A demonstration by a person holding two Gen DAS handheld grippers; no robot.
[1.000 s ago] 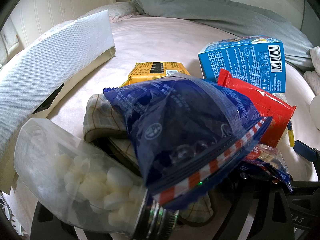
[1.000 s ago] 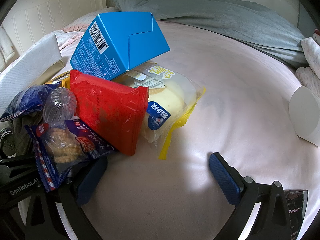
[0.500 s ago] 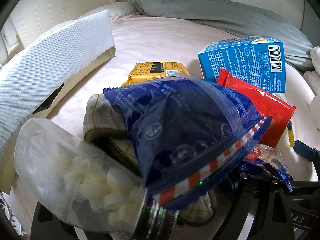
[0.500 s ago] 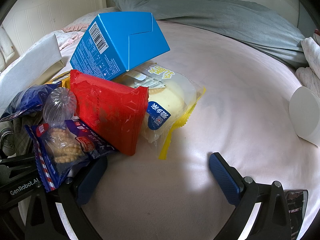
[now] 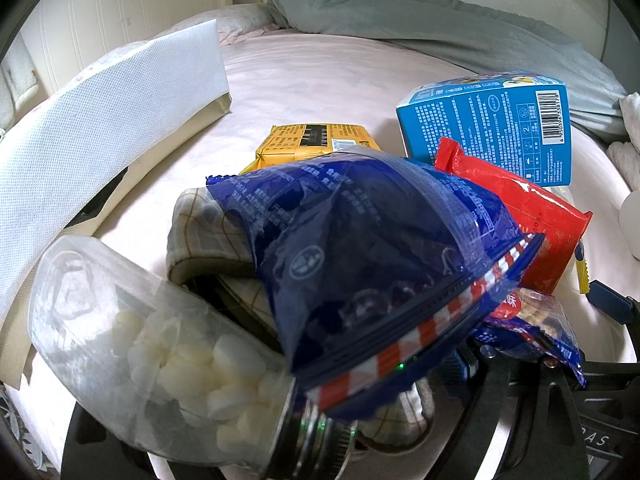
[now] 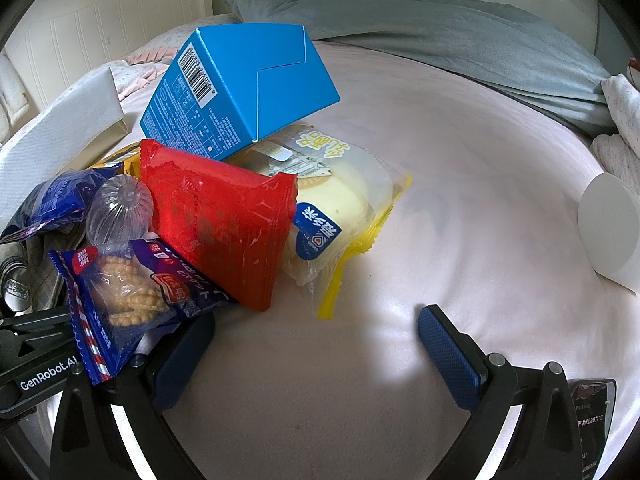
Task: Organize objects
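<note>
A heap of snacks lies on a pink bed. In the left wrist view a dark blue snack bag (image 5: 372, 256), a clear jar of white candies (image 5: 160, 344) and a checked cloth (image 5: 208, 232) cover my left gripper, so its fingers are hidden. Behind are a yellow packet (image 5: 316, 144), a red packet (image 5: 516, 216) and a blue carton (image 5: 492, 128). In the right wrist view my right gripper (image 6: 316, 344) is open and empty on the sheet, just in front of the red packet (image 6: 220, 216), a blue biscuit bag (image 6: 128, 296), a bun pack (image 6: 340, 204) and the blue carton (image 6: 240, 88).
A white fabric bin (image 5: 100, 120) stands at the left. A grey duvet (image 6: 440, 32) lies along the back of the bed. A white round object (image 6: 612, 224) sits at the right edge. A clear plastic bottle (image 6: 120, 208) lies in the heap.
</note>
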